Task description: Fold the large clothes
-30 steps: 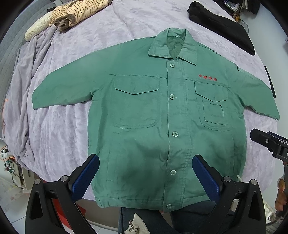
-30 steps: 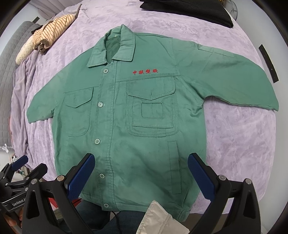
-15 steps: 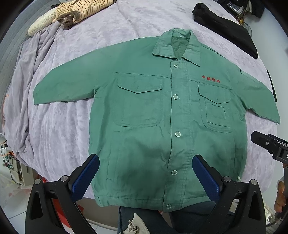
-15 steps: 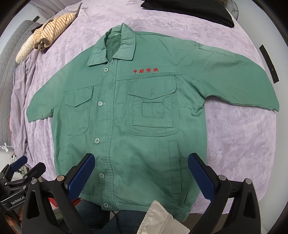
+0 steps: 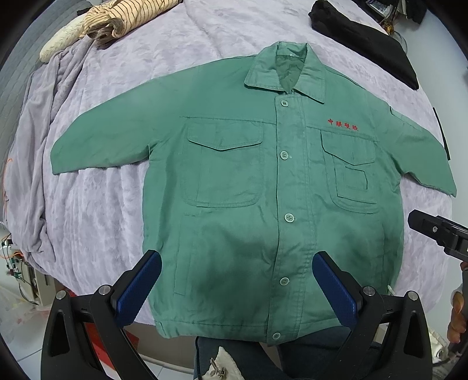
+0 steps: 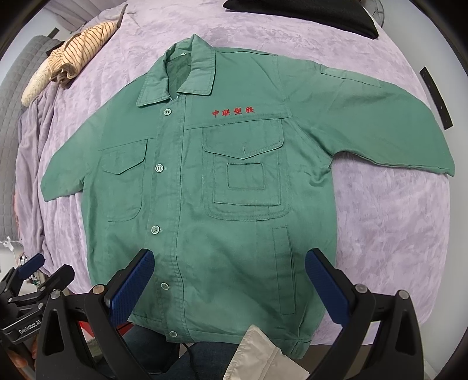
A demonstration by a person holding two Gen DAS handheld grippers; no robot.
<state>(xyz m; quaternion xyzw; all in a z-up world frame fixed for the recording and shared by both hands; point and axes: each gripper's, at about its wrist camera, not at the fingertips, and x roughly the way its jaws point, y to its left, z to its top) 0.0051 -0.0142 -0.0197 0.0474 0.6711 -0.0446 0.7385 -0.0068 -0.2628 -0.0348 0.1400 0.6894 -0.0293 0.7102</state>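
Note:
A green work jacket (image 5: 234, 210) lies flat and buttoned on a lilac bedspread (image 5: 96, 210), collar away from me, both sleeves spread out, red lettering on its chest. It also shows in the right wrist view (image 6: 222, 222). My left gripper (image 5: 237, 283) is open and empty, hovering above the jacket's hem near the button line. My right gripper (image 6: 229, 277) is open and empty above the hem on the side with the lettering. The right gripper's body shows at the right edge of the left wrist view (image 5: 438, 233).
A striped beige garment (image 5: 122, 17) lies bundled at the far left of the bed. A black garment (image 5: 365, 38) lies at the far right. A grey blanket (image 5: 35, 152) hangs over the left edge. The person's legs (image 5: 263, 359) are at the near edge.
Both grippers have drifted slightly, so the jacket sits a little further right and lower in the left wrist view. The jacket itself has not moved. Both grippers stay open.

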